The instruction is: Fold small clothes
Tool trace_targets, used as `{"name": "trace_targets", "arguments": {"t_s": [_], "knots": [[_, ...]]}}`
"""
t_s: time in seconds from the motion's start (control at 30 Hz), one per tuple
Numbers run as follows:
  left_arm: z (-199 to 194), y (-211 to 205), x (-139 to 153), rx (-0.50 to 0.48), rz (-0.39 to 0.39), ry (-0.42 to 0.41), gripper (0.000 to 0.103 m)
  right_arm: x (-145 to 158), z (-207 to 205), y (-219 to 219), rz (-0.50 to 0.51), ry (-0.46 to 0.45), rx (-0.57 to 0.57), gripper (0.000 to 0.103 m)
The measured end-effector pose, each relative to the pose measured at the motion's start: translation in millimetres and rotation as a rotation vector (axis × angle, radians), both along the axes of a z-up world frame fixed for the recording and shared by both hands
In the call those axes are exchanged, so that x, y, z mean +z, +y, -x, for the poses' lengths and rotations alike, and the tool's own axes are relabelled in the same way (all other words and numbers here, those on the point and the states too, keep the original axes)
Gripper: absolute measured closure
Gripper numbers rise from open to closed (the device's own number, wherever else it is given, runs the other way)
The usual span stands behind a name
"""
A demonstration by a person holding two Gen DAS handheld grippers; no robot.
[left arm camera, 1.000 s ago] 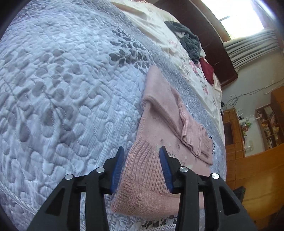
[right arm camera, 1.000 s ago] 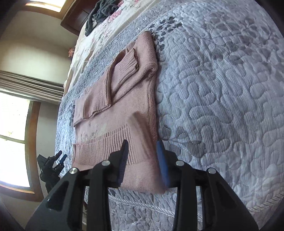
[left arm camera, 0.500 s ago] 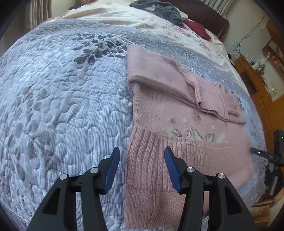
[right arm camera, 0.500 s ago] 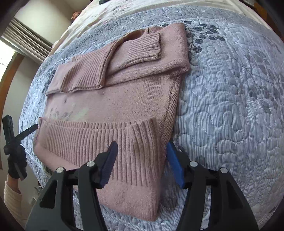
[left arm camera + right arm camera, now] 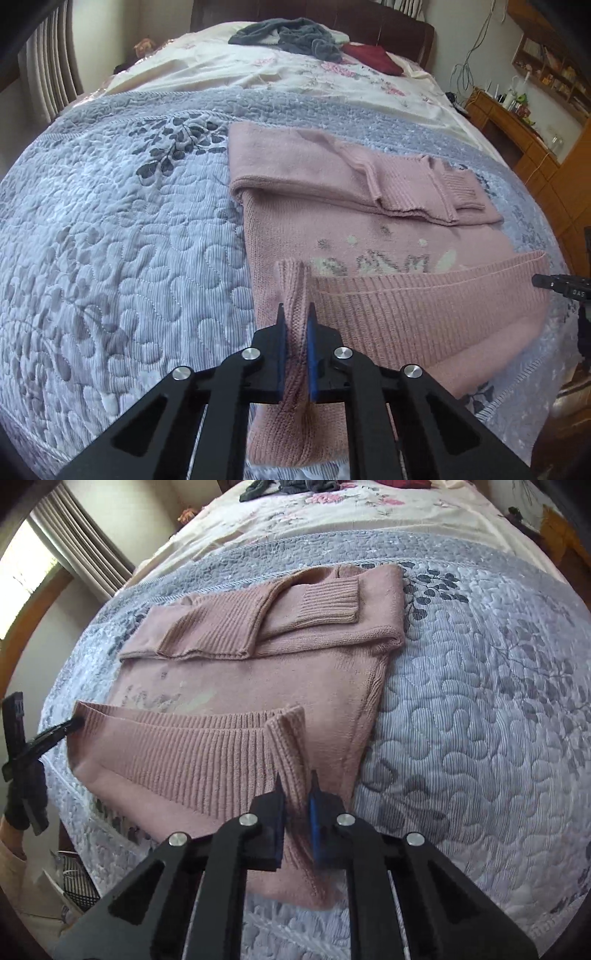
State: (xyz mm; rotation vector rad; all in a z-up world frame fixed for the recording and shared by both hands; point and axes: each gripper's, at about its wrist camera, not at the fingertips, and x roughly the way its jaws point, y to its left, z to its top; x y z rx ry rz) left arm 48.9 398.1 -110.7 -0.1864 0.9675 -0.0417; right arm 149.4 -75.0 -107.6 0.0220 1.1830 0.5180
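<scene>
Sweater (image 5: 369, 221), pink knit: lies on the bed quilt (image 5: 110, 240), sleeves folded across. Soft, limp, light; ribbed hem (image 5: 184, 749) grips best at corners. Left hand-held gripper (image 5: 295, 332) and right hand-held gripper (image 5: 295, 794) each pinch a near hem corner, nearly closed.

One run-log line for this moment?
left gripper: shut on pink sweater hem | right gripper: shut on hem | hem lifted off quilt

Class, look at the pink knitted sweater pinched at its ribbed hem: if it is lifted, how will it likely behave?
The pink sweater will probably sag between the left gripper and the right gripper, since the hem bunches where pinched. Its ribbed knit likely grips the pads. The loosely folded sleeves may slide.
</scene>
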Motion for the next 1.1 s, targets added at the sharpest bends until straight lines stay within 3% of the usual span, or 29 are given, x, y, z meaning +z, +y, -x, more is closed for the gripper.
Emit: {"name": "trace_targets", "arguments": {"t_s": [0.17, 0.3, 0.47, 0.63, 0.83, 1.1], "knots": [[25, 2, 25, 0.01, 0.01, -0.08, 0.096, 22, 19, -4, -0.046, -0.022, -0.001, 0.094], [18, 4, 65, 0.027, 0.022, -0.188, 0.096, 57, 10, -13, -0.133, -0.061, -0.035, 0.094], [-21, 7, 115, 0.047, 0.036, -0.308, 0.096, 105, -24, -13, -0.174, -0.151, -0.061, 0.094], [-81, 12, 136, 0.068, 0.008, -0.349, 0.096, 128, -76, -1, -0.146, -0.207, -0.081, 0.094], [-157, 16, 117, 0.095, -0.023, -0.304, 0.096, 111, -149, 21, -0.093, -0.183, -0.113, 0.094], [-238, 19, 37, 0.116, -0.071, -0.156, 0.096, 35, -225, 40, -0.027, -0.071, -0.162, 0.094]]}}
